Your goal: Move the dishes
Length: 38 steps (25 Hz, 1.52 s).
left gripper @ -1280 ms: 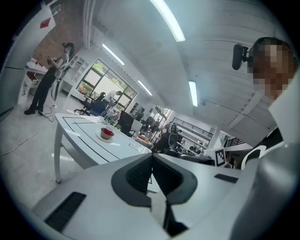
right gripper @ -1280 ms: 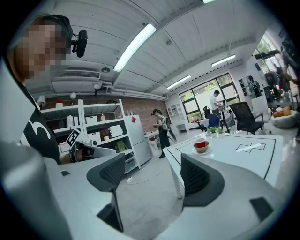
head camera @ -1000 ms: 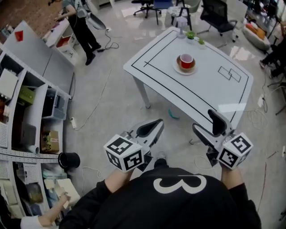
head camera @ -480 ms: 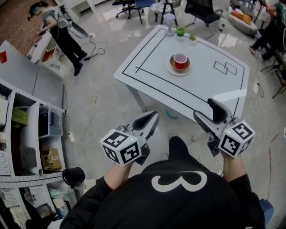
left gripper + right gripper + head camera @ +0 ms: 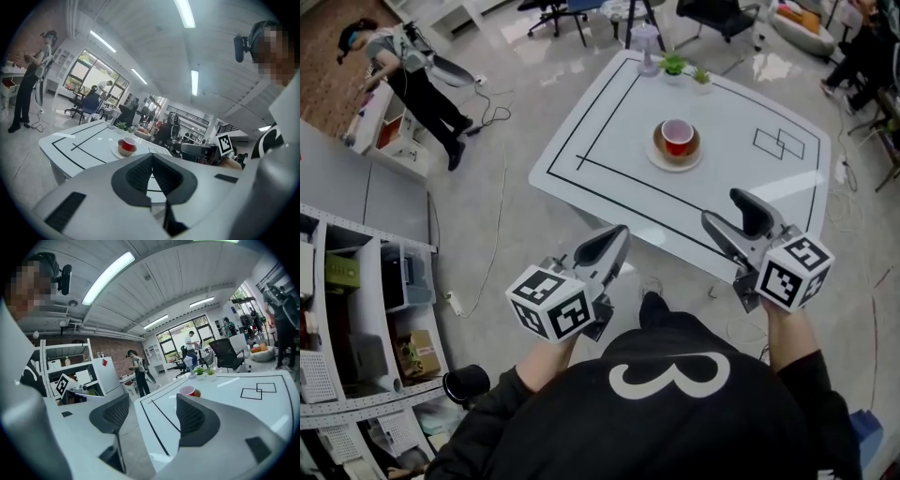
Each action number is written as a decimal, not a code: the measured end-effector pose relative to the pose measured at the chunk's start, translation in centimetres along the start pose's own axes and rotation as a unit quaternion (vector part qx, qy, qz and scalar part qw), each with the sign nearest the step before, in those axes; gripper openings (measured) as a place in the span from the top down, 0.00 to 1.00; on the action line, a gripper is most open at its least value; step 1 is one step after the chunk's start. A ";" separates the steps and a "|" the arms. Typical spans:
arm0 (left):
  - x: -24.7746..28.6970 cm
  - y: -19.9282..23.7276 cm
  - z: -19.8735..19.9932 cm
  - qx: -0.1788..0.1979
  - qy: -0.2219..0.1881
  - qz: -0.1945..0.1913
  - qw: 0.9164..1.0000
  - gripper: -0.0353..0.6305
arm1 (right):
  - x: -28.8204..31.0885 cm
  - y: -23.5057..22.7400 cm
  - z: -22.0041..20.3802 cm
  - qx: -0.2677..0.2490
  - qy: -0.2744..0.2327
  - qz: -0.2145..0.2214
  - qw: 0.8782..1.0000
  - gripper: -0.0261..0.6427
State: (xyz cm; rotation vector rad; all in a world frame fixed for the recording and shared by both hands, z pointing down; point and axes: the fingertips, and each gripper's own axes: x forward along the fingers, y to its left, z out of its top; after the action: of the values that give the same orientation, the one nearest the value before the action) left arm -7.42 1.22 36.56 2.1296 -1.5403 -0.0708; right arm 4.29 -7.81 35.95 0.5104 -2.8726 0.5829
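A red cup [image 5: 677, 134] stands in a brown bowl [image 5: 660, 143] on a white plate [image 5: 673, 161], at the middle of the white table [image 5: 600, 141]. Both grippers hang short of the table's near edge, well apart from the dishes. My left gripper [image 5: 617, 234] is shut with nothing in it; its pads meet in the left gripper view [image 5: 151, 157], and the cup [image 5: 128, 144] shows beyond them. My right gripper [image 5: 729, 211] is open and empty. Its jaws have just been closing a little. In the right gripper view [image 5: 150, 404] the cup [image 5: 187, 390] shows past the right pad.
Two small potted plants [image 5: 674, 64] and a clear vase [image 5: 646, 39] stand at the table's far edge. Black lines and two drawn rectangles [image 5: 778, 143] mark the top. Shelving [image 5: 356, 281] runs along the left. A person [image 5: 412, 70] stands far left, with office chairs [image 5: 712, 14] behind the table.
Both grippers have moved forward toward the table's near edge, and the table and the dishes now lie closer in the head view.
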 end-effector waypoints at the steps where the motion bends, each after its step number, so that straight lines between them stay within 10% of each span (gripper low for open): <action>1: 0.7 0.6 0.3 0.001 0.004 -0.002 1.000 0.94 | 0.7 -0.7 0.1 0.004 0.001 -0.003 1.000 0.50; 38: 13.6 14.3 8.3 0.007 0.091 -0.085 0.992 0.94 | 17.4 -17.4 -1.9 0.126 0.091 -0.149 0.977 0.58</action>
State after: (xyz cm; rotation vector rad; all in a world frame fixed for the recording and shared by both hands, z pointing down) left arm -17.78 -17.31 38.76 2.2079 -1.2578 0.0729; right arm -5.34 -27.24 47.65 0.8575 -2.4977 0.8920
